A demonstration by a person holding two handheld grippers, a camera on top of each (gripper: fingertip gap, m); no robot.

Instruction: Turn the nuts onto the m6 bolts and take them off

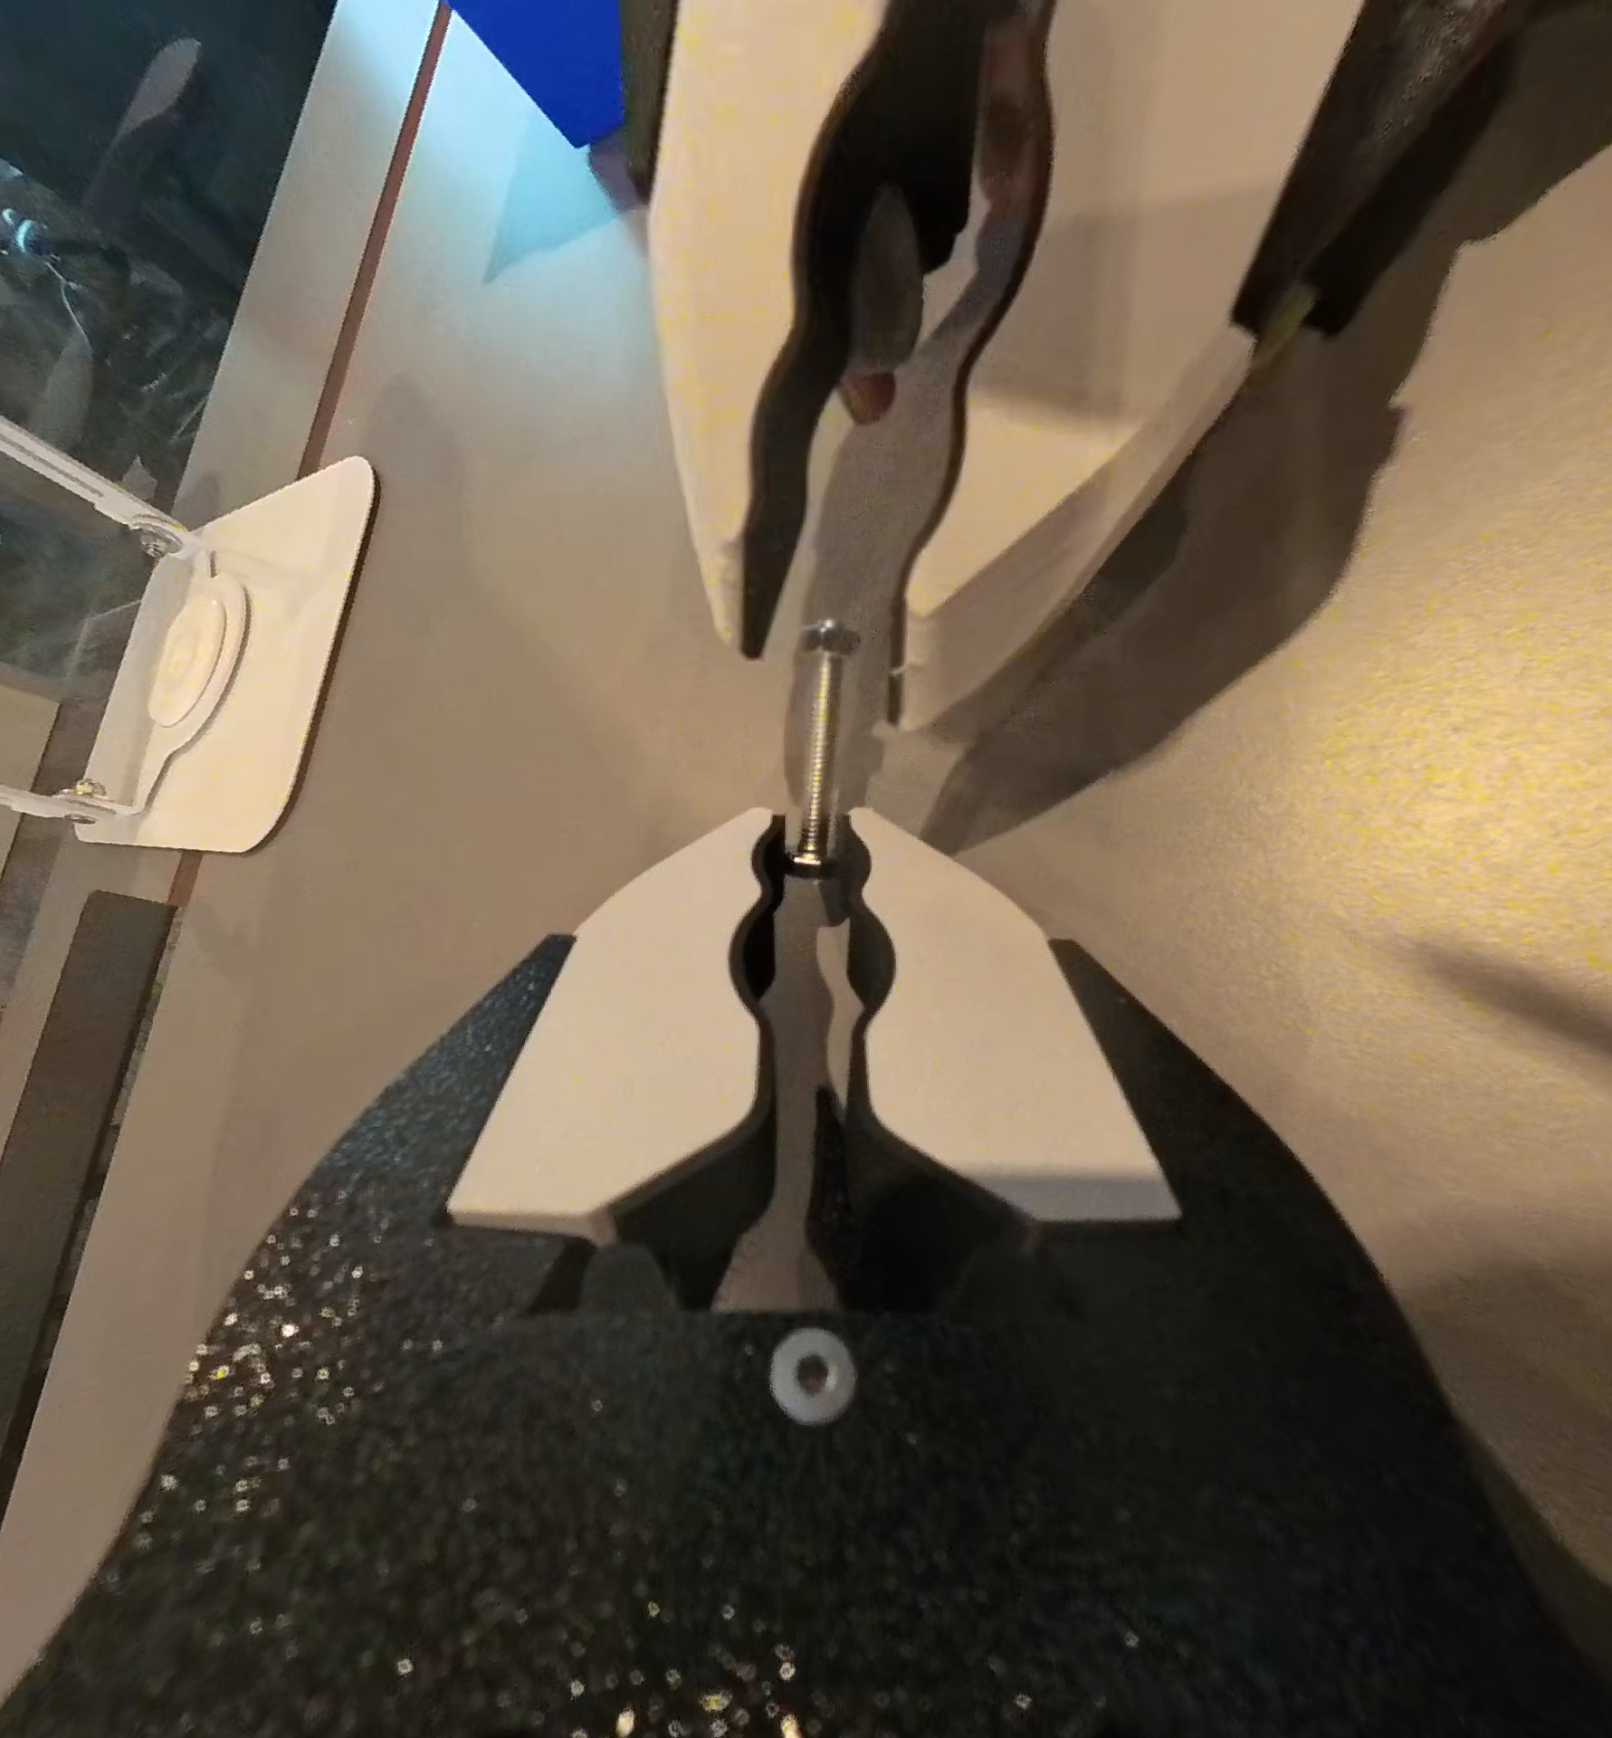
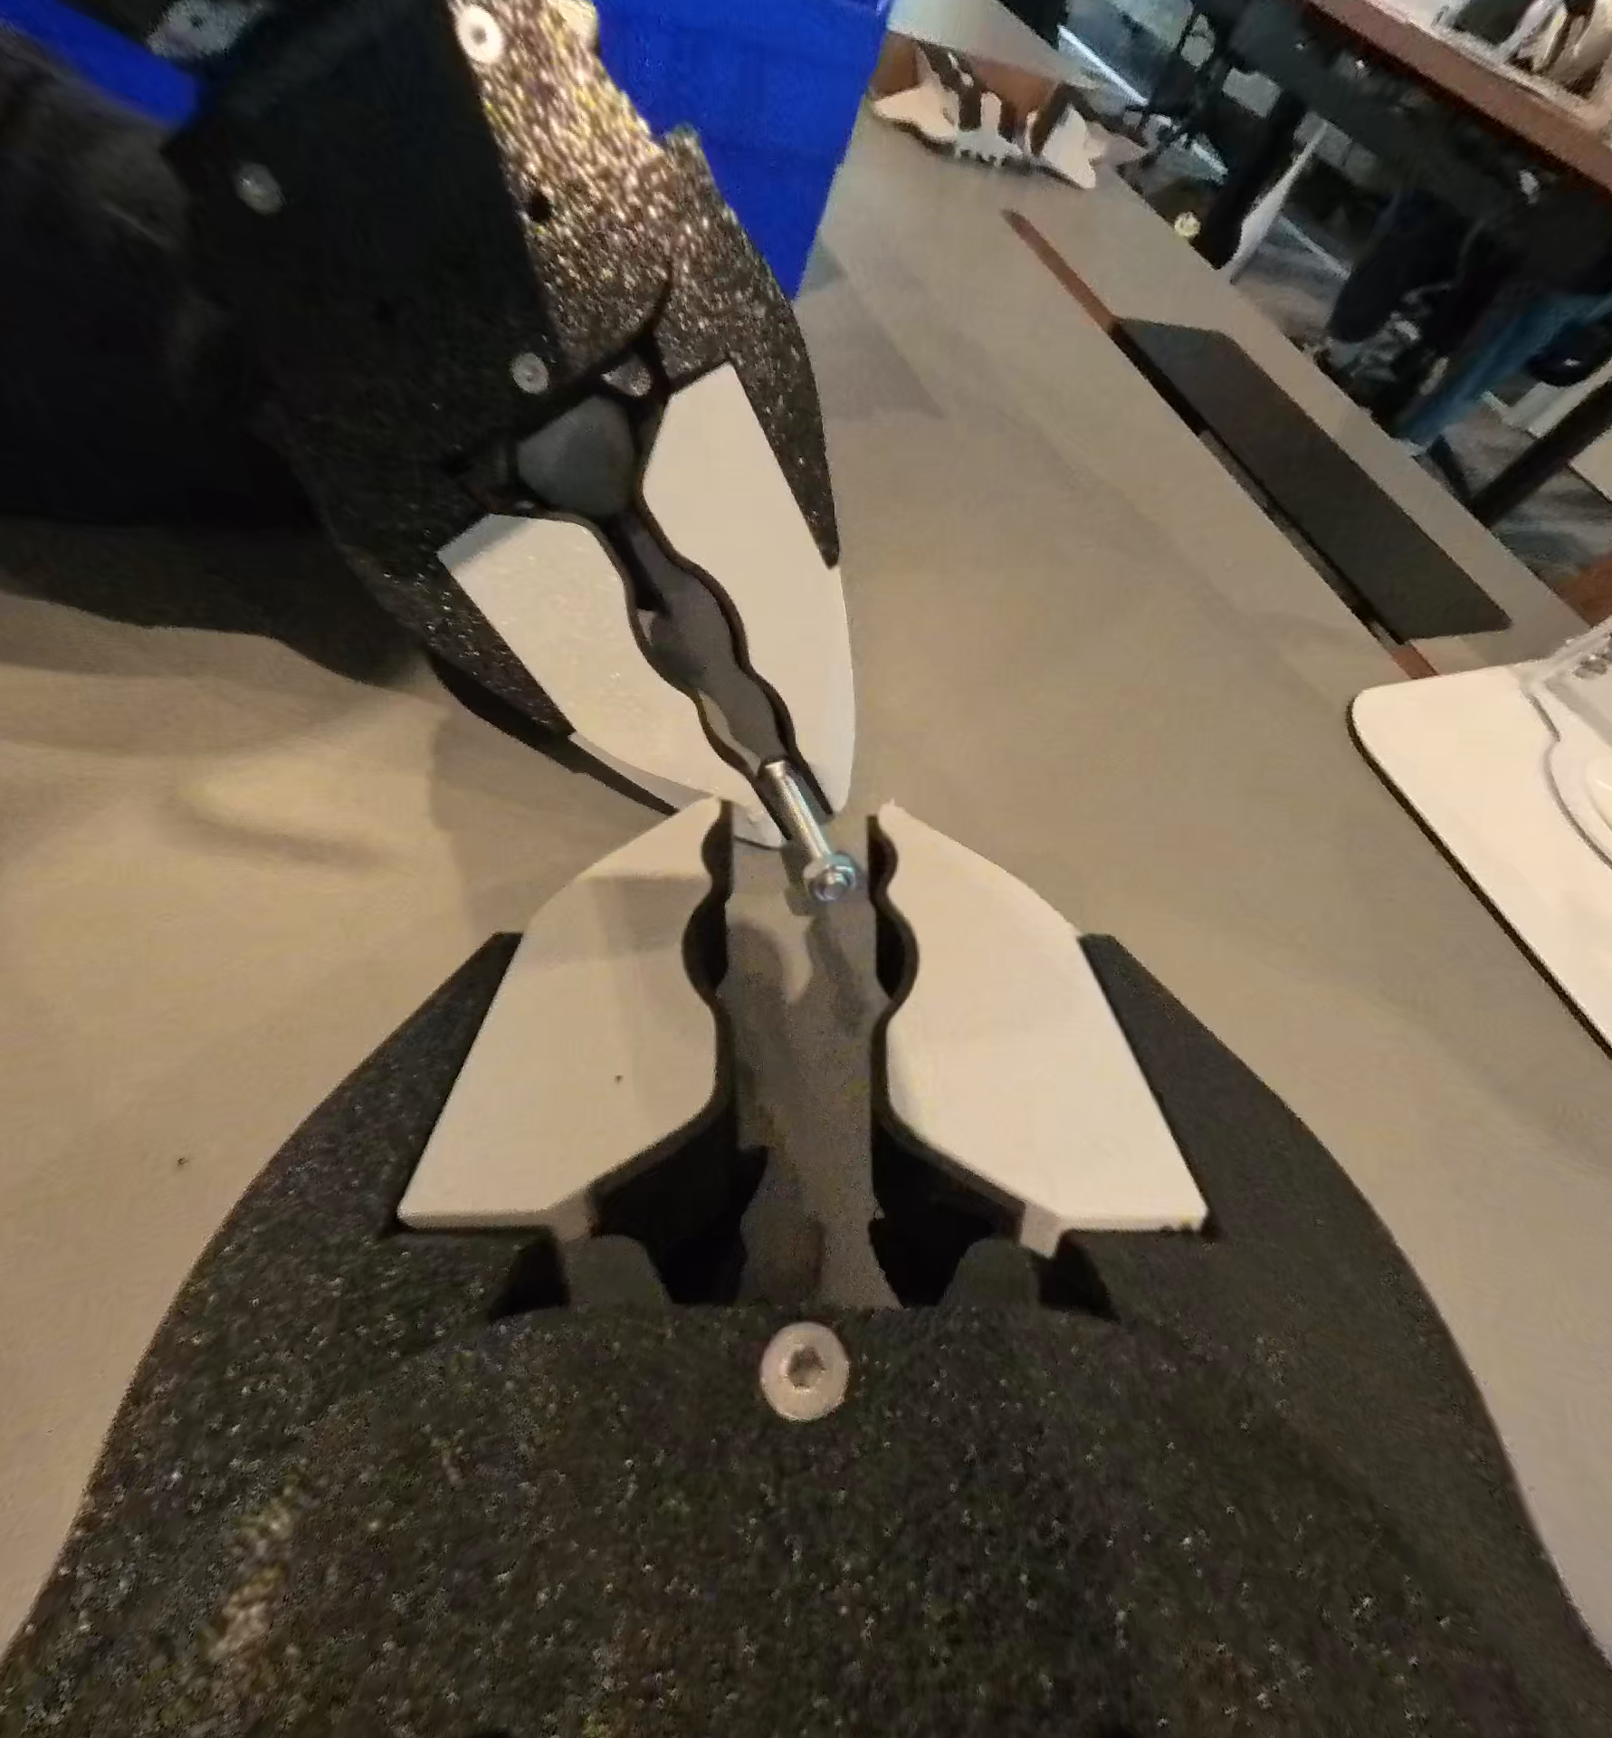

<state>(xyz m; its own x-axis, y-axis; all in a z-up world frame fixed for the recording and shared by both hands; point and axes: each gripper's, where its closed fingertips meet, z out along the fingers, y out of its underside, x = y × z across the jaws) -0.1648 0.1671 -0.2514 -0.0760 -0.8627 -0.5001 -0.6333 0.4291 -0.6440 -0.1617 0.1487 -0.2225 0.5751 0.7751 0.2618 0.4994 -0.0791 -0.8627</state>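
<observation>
White stand: you have its flat base (image 1: 228, 658) at the left edge of the left wrist view, resting on the table (image 1: 520, 527).
Bolt: your bolt (image 1: 813, 743) sits at frame centre, long axis running up the frame, one end toward each gripper.
Left gripper: your left gripper (image 1: 811, 837) is clenched on the bolt's lower end.
Right gripper: your right gripper (image 2: 797, 818) stands parted around the nut (image 2: 830, 882); cannot tell if it touches.
</observation>
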